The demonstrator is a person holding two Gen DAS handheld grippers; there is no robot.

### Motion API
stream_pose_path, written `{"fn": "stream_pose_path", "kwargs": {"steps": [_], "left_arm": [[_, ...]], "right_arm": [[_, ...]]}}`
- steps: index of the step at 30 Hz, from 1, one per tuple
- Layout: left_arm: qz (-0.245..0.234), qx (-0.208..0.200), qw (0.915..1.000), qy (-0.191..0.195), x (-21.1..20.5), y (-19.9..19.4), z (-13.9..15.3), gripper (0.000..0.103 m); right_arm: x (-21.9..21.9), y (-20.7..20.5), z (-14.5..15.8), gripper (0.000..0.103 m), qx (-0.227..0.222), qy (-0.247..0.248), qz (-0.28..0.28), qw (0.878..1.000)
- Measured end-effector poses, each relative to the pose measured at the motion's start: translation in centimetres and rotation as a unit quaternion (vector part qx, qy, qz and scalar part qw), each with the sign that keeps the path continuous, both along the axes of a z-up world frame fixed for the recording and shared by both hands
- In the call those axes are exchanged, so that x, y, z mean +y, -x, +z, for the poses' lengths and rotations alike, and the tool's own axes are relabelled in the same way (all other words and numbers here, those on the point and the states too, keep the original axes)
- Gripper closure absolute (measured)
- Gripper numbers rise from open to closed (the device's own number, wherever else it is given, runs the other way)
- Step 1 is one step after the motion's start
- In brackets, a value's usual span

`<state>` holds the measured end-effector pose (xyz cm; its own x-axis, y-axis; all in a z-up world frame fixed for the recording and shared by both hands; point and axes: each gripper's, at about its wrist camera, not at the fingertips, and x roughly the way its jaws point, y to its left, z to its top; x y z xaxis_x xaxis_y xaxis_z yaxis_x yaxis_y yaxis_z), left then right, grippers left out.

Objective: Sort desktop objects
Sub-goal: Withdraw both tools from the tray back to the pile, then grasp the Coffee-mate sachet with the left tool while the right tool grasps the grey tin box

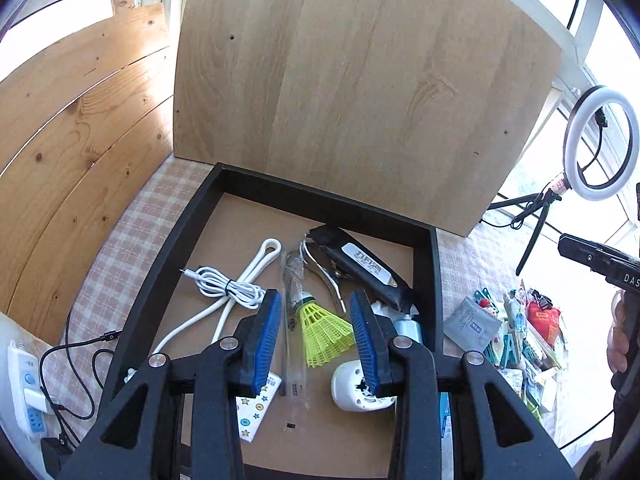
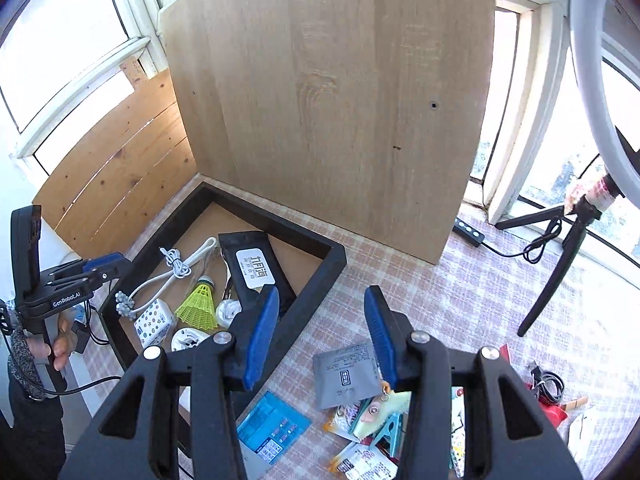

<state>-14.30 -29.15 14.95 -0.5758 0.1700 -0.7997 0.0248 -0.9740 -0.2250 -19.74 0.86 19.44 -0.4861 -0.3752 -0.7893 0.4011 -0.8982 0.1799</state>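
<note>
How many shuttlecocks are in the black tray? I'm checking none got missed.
1: a yellow plastic shuttlecock near the middle of the black-walled tray, below the open left gripper. Others may lie hidden under the clutter.

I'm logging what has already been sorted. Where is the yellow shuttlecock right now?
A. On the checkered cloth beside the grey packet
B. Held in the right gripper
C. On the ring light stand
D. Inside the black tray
D: the yellow shuttlecock lies on the brown floor of the black tray, in front of the open left gripper.
</note>
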Motion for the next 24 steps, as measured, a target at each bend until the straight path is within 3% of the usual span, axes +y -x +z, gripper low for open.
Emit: {"fn": "stream_pose_path", "kwargs": {"steps": [10, 17, 24], "left_arm": [[-0.117, -0.017, 0.9930, -0.005, 11.1, -2.1, -0.5, 0.069], [-0.202, -0.045, 0.9783, 0.010, 19.1, -4.6, -2.2, 0.069], [-0.260, -0.061, 0.9635, 0.023, 24.2, -7.7, -4.3, 0.067]], "right_arm": [[11.3, -5.8, -1.3, 0.059, -0.009, -0.001, -0.068, 0.998], [18.0, -10.0, -3.8, 0.059, -0.041, 0.000, -0.117, 0.992], [21.9, -14.1, -7.5, 0.059, -0.085, 0.007, -0.170, 0.982]]}}
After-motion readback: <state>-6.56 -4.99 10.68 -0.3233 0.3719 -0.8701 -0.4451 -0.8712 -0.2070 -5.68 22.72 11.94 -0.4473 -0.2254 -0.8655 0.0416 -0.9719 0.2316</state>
